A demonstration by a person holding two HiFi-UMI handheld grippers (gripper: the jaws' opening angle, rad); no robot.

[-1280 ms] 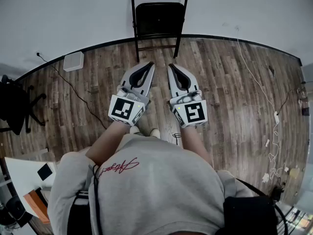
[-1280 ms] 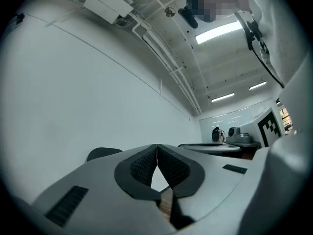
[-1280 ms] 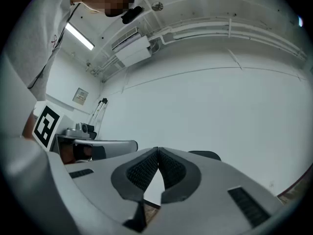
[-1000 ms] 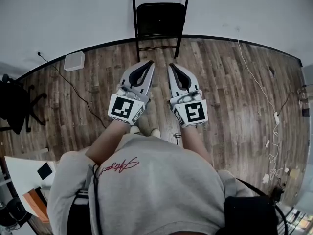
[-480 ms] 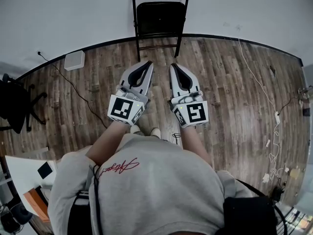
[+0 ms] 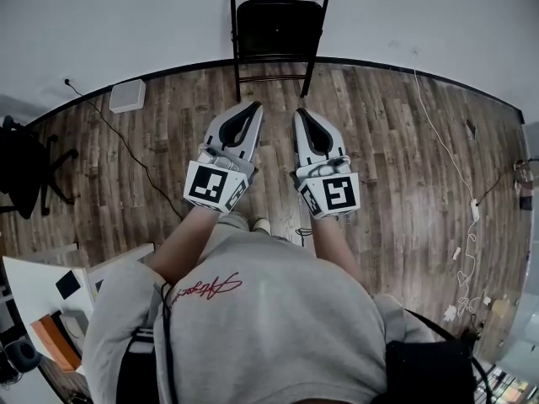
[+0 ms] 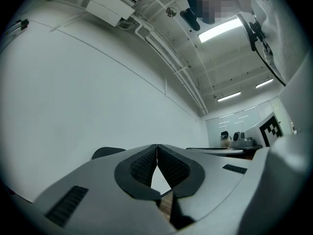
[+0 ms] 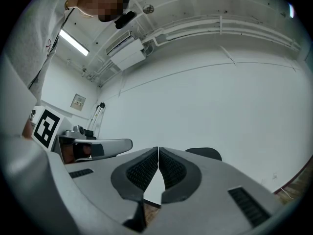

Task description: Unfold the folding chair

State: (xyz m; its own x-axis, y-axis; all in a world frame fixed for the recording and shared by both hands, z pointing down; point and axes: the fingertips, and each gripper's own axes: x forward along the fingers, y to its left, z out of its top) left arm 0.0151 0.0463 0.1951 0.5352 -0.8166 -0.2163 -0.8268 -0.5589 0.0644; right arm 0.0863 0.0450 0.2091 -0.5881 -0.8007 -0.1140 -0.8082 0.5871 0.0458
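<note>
Folding chair (image 6: pixel 276 30), black, stands folded against wall (image 6: pixel 126 23).

folding chair (image 6: pixel 276 32): black, matt, metal-looking frame
floor (image 6: pixel 396 141): wood planks, grainy, dull
wall (image 6: pixel 126 23): smooth, matt
left gripper (image 6: pixel 255 106): smooth grey plastic; pads (image 7: pixel 142 166) black, ribbed
sweatshirt (image 6: pixel 269 318): grey cloth

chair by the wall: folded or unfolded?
Folded, as far as the head view shows: the chair stands upright and flat against the wall, and nothing juts out forward.
</note>
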